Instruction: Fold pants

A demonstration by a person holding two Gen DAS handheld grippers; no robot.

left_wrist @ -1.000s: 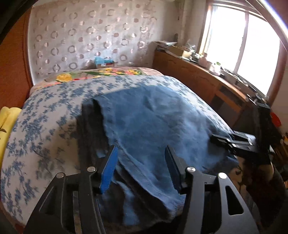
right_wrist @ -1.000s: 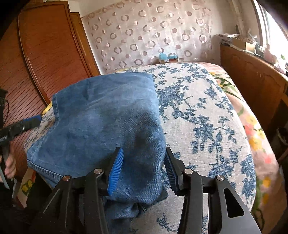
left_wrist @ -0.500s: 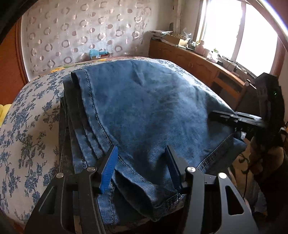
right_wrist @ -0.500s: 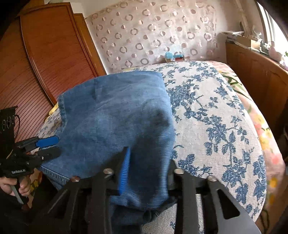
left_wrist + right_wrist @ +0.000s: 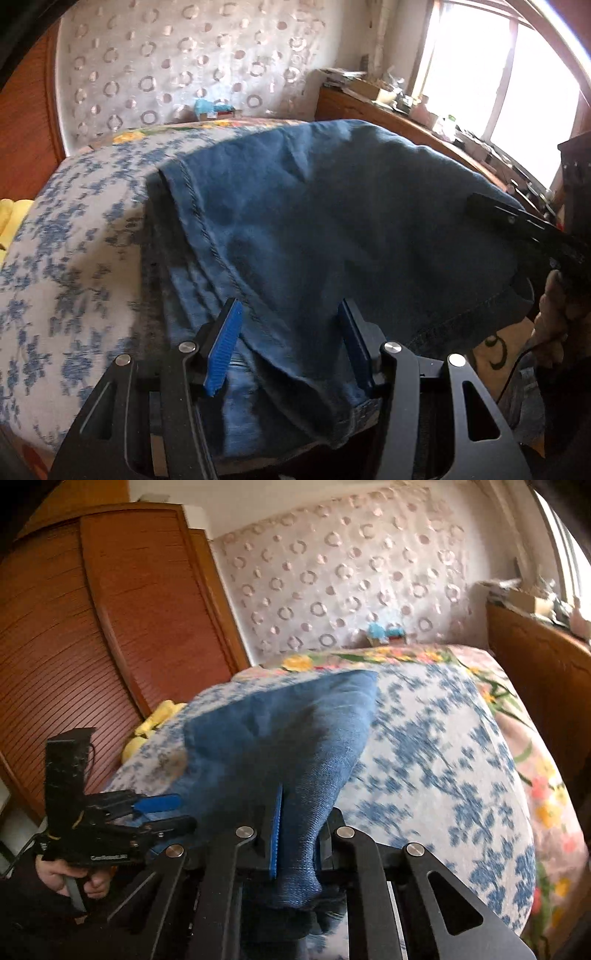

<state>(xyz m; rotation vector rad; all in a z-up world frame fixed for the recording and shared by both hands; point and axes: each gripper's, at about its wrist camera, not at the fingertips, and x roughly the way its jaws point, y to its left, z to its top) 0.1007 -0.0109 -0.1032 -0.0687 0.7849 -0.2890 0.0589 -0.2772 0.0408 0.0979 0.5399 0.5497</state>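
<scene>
Blue pants (image 5: 332, 229) lie on the bed (image 5: 74, 236), hem at its near edge. Left hand-held gripper (image 5: 291, 343) stands wide open over the hem; bare floral cover lies to its left. Right hand-held gripper (image 5: 299, 834) pinches a bunched pants fold (image 5: 295, 849). Only the right view shows the wooden wardrobe (image 5: 92, 627).

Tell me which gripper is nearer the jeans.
Right. The right gripper is clamped on the jeans; the left gripper is open, with denim between its fingers.
</scene>
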